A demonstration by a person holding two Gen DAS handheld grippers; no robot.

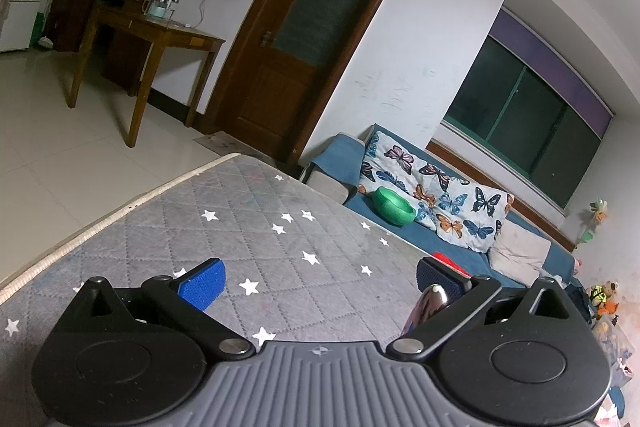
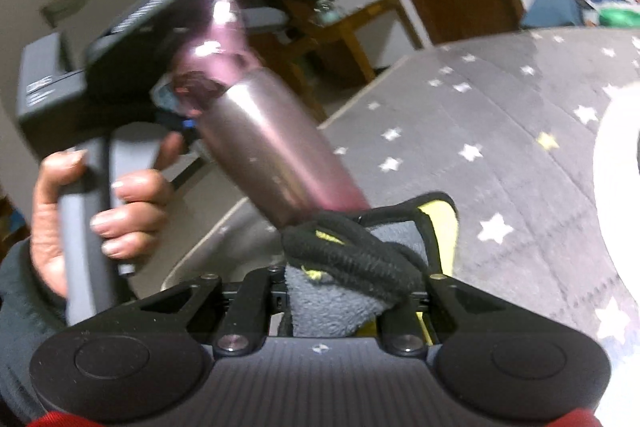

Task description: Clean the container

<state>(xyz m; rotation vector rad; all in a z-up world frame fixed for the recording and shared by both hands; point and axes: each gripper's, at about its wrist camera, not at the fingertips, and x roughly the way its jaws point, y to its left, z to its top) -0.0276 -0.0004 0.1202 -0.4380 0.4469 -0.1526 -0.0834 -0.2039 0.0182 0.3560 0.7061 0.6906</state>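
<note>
A pink metal bottle (image 2: 276, 155) with a translucent pink lid (image 2: 224, 23) hangs tilted in the right wrist view, blurred by motion. Its lower end meets a grey, black and yellow cloth (image 2: 344, 267), and my right gripper (image 2: 352, 259) is shut on that cloth, which hides its fingertips. A hand (image 2: 120, 211) holds the left gripper's handle beside the bottle's upper part. In the left wrist view my left gripper (image 1: 320, 281) has its blue pads (image 1: 202, 285) wide apart. Only a sliver of the bottle (image 1: 426, 307) shows there, against the right finger. I cannot tell what supports the bottle.
A grey quilted surface with white stars (image 1: 280, 227) lies under both grippers. A white round object (image 2: 616, 167) sits at its right side. Beyond are a blue sofa (image 1: 460, 251) with a butterfly cushion and a green bowl (image 1: 394, 207), a wooden table (image 1: 160, 31) and a door.
</note>
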